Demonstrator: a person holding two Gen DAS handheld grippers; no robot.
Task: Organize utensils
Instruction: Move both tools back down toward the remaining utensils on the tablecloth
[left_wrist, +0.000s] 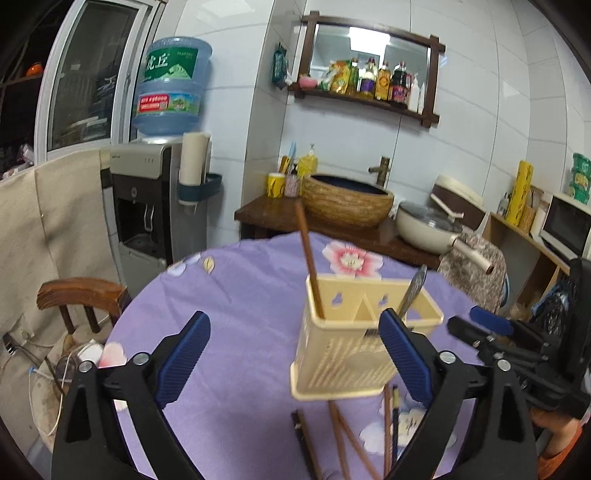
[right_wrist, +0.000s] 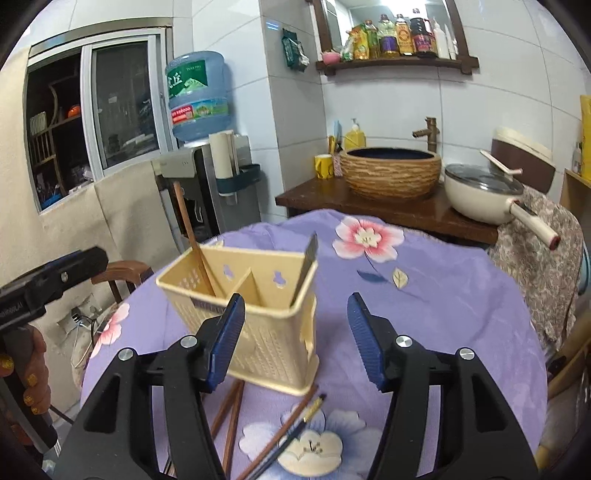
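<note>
Both my tongs are empty. Left gripper (left_wrist: 295, 354) has its jaws spread wide, nothing between the pads; right gripper (right_wrist: 295, 339) is parted about half as far, also gripping nothing.

Landmark is the cream utensil holder (right_wrist: 255, 325), upright on the purple floral tablecloth (right_wrist: 424, 295). The left gripper's right pad sits just in front of the holder's near right corner; the right gripper's left pad overlaps its near wall. I can't tell whether either touches.

In the holder: one brown chopstick (left_wrist: 310, 266) stands in the left compartment, long axis near vertical, top leaning away and left. A metal utensil handle (left_wrist: 413, 291) sticks up from the right compartment, tilted right; its type is unclear.

Loose chopsticks (right_wrist: 232, 417) lie flat just in front of the holder's base, long axes running roughly toward me, fanned slightly. A dark one with a gold band (right_wrist: 295, 432) lies diagonal beside them.

Risks, as I judge them: the holder looks light, so a pad bumping its wall could tip it. The loose sticks lie close together, so a grab may catch two, or roll one off.
</note>
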